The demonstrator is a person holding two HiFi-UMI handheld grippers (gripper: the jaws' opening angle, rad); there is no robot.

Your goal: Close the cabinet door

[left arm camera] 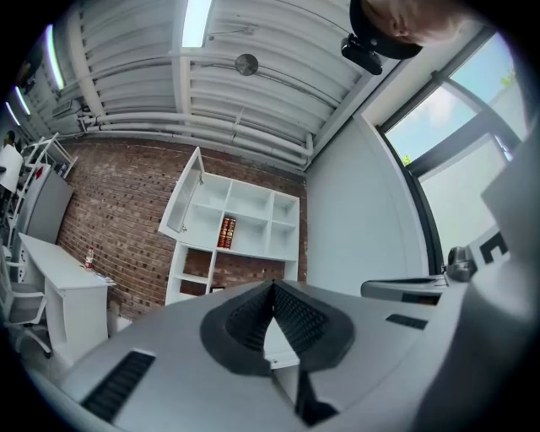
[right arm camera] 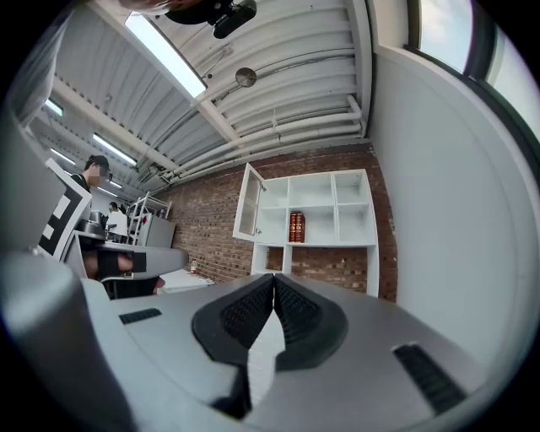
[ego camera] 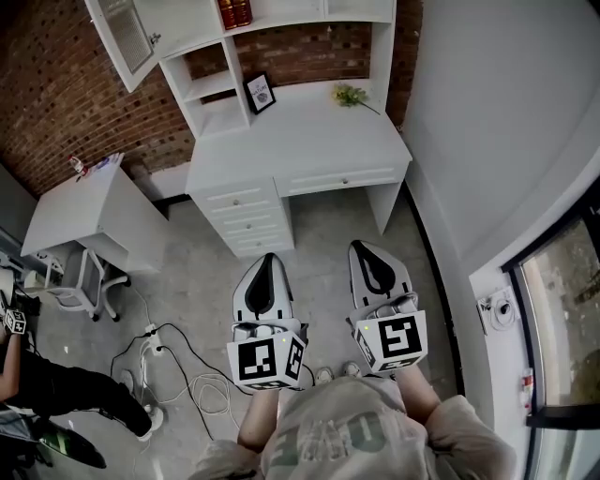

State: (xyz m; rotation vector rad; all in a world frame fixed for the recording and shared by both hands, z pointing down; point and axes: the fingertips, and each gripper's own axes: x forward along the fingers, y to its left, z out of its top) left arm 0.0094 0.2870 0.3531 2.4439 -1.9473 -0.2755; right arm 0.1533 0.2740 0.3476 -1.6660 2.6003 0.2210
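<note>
The grey left gripper (ego camera: 269, 261) and grey right gripper (ego camera: 364, 248) hover side by side, jaws pressed together on nothing. Beyond them stands a white desk with drawers (ego camera: 309, 131); on its white shelf unit (ego camera: 281, 13), the glass-panelled white cabinet door (ego camera: 127, 33) at upper left stands swung open

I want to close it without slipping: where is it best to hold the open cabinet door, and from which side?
I would grip the small knob near the lower corner of the cabinet door, or push on its front face. The door stands swung out to the left of the shelves, so come from the left and press it rightward.
</note>
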